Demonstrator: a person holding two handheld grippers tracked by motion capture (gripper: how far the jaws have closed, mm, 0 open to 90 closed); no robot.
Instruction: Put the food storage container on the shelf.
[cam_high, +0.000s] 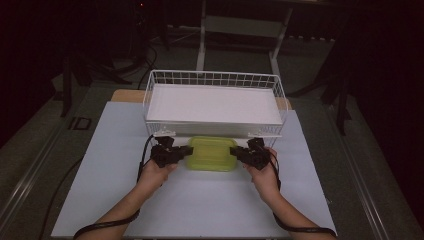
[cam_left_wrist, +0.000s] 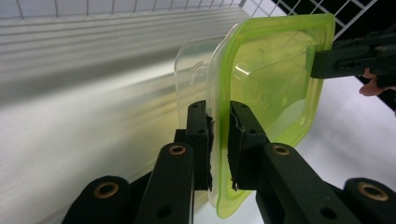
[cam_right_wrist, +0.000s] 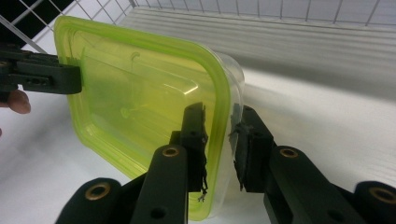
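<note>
So I've got the green-lidded container (cam_high: 212, 153) pinched from both ends right now. My left gripper (cam_high: 176, 153) has its jaws clamped on the lid's rim at the left end; in the left gripper view you can see both pads squeezing the green edge (cam_left_wrist: 219, 154), with the clear tub behind it. My right gripper (cam_high: 242, 153) is doing the same on the opposite end, jaws nipping the rim of the lid, and the right gripper view shows the pads (cam_right_wrist: 198, 140) tight on either side of the green lip. Neither pair is fully pressed together, just closed on that thin rim.

The container sits over the white sheet (cam_high: 120, 165) that covers the table, about the middle from left to right and toward the far edge, right in front of the white wire basket (cam_high: 215, 79). The basket has a flat white panel (cam_high: 210, 104) in it and stands at the far edge of the sheet. Can't tell whether the container's base is touching the sheet or hanging just above it.
</note>
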